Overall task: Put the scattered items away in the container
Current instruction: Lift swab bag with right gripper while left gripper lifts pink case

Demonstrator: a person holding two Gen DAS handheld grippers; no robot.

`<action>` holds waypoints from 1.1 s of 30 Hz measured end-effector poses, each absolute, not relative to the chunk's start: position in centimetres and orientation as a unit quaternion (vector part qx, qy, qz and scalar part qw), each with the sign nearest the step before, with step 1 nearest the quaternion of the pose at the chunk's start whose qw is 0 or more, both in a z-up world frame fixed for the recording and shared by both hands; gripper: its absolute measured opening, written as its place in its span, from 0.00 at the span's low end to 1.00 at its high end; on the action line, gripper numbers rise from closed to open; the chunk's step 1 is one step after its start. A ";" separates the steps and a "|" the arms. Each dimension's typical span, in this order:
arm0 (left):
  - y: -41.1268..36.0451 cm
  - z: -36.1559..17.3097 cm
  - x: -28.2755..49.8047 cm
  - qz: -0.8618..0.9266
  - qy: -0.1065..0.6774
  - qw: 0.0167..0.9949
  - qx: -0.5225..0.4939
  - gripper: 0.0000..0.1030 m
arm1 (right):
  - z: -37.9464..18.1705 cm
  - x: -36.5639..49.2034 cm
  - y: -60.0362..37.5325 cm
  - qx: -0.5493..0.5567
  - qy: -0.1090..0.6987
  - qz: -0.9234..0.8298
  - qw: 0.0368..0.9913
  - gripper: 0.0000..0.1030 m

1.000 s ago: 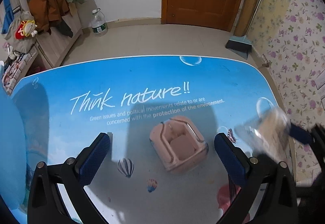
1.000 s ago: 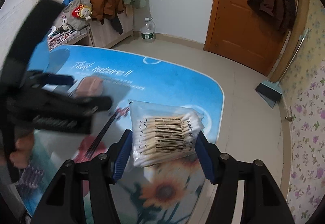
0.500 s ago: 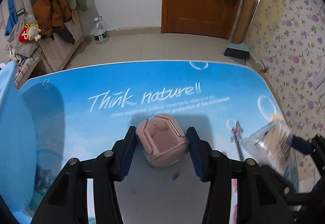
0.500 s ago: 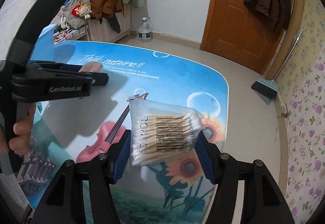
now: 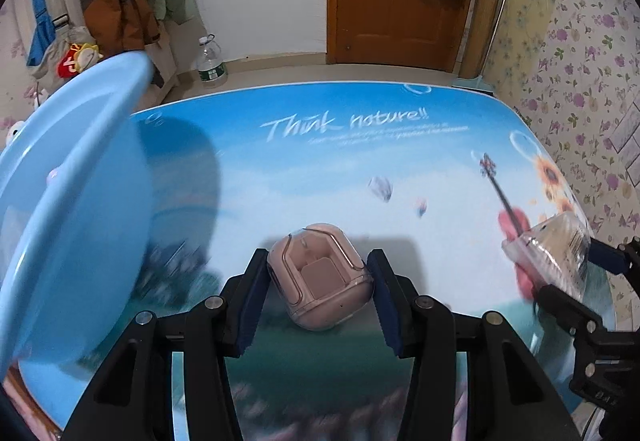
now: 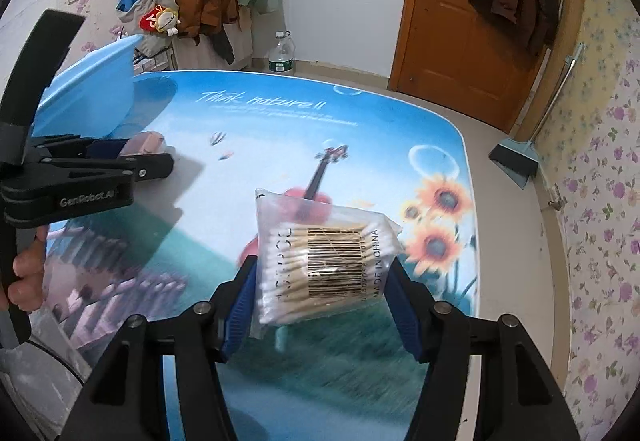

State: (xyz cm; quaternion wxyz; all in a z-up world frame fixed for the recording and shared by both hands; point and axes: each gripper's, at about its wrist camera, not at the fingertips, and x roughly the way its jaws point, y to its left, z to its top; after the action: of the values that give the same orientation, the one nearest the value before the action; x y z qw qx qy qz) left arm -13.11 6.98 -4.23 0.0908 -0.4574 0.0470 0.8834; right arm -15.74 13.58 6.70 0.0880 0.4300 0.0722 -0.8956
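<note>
1. The pink earbud case (image 5: 320,275) is clamped between the pads of the left gripper (image 5: 318,297), lifted above the table (image 5: 320,161) so it can go to the blue basin (image 5: 76,209) beside it.
2. The right gripper (image 6: 320,301) is clamped on the bag of cotton swabs (image 6: 320,261), also held above the table for the basin.

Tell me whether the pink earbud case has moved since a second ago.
Yes. The pink earbud case, clamped in the left gripper, has moved toward the blue basin.

Pink earbud case (image 5: 320,275), bagged swabs (image 6: 326,261) – blue basin (image 5: 76,209)
</note>
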 end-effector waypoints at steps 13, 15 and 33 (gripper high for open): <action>2.4 -3.8 -5.4 0.888 0.052 0.104 -0.445 0.46 | 6.5 -10.0 7.8 0.420 0.061 -0.904 0.055 0.61; 1.5 -3.9 -4.5 0.889 0.051 0.103 -0.443 0.46 | 6.6 -9.2 7.0 0.416 0.057 -0.906 0.056 0.61; -2.2 -3.9 -2.7 0.894 0.037 0.088 -0.438 0.46 | 6.3 -8.3 2.6 0.402 0.071 -0.911 0.052 0.61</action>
State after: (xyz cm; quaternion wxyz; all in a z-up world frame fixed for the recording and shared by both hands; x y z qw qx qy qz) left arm -2.68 -2.18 -3.95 0.0881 -0.4379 0.0372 0.8939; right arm -8.30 2.59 6.35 0.0521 0.4025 0.0709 -0.9112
